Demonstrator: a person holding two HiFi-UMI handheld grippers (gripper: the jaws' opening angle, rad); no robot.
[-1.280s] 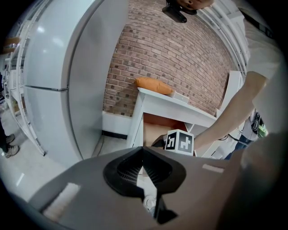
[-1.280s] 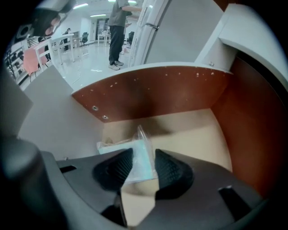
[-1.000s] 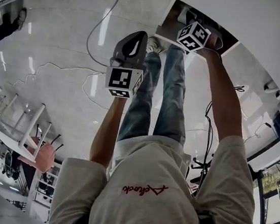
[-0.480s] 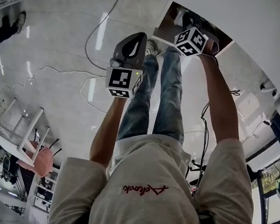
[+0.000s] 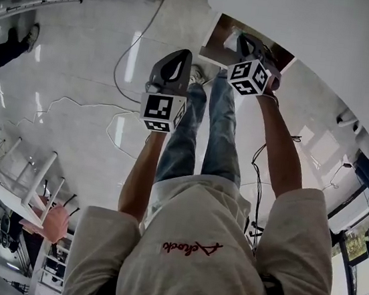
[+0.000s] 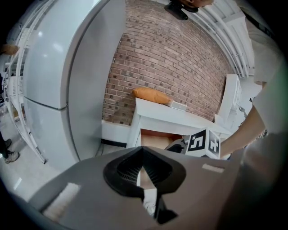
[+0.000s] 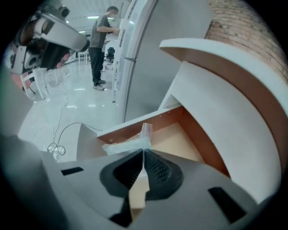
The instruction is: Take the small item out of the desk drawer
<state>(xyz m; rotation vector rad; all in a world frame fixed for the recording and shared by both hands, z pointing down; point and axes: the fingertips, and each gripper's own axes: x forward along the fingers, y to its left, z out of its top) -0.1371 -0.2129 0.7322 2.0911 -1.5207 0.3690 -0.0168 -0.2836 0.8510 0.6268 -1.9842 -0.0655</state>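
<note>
The right hand-held gripper [image 7: 143, 152] is reached into the open drawer [image 7: 177, 139] under the white surface [image 7: 216, 51]. Its jaws are pressed together, and at their tips they pinch the item [image 7: 145, 131], a small clear plastic packet. One twisted end of the packet stands up just beyond the jaw tips. The rest trails to the left of them, low over the drawer floor and near the drawer's far edge. The film is thin, so the bite looks to be on the wrapper, not on whatever is inside it.

The left hand-held gripper [image 6: 142, 151] hangs well apart from the drawer, out over the floor. Its jaw tips meet with nothing between them. From its own view the drawer and the other gripper lie ahead and to the right.

By my reading the grasp is made and the lift-out is not yet done, since the packet is still inside the drawer. The next move calls for drawing the right hand-held gripper up and back toward the person while keeping the pinch closed. The path has to clear the underside of the surface, which overhangs just above and to the right of the jaws, and the drawer wall on that side. A slow pull seems wise, because a grip on slick film could slip, or the trailing part could catch on the drawer edge.
</note>
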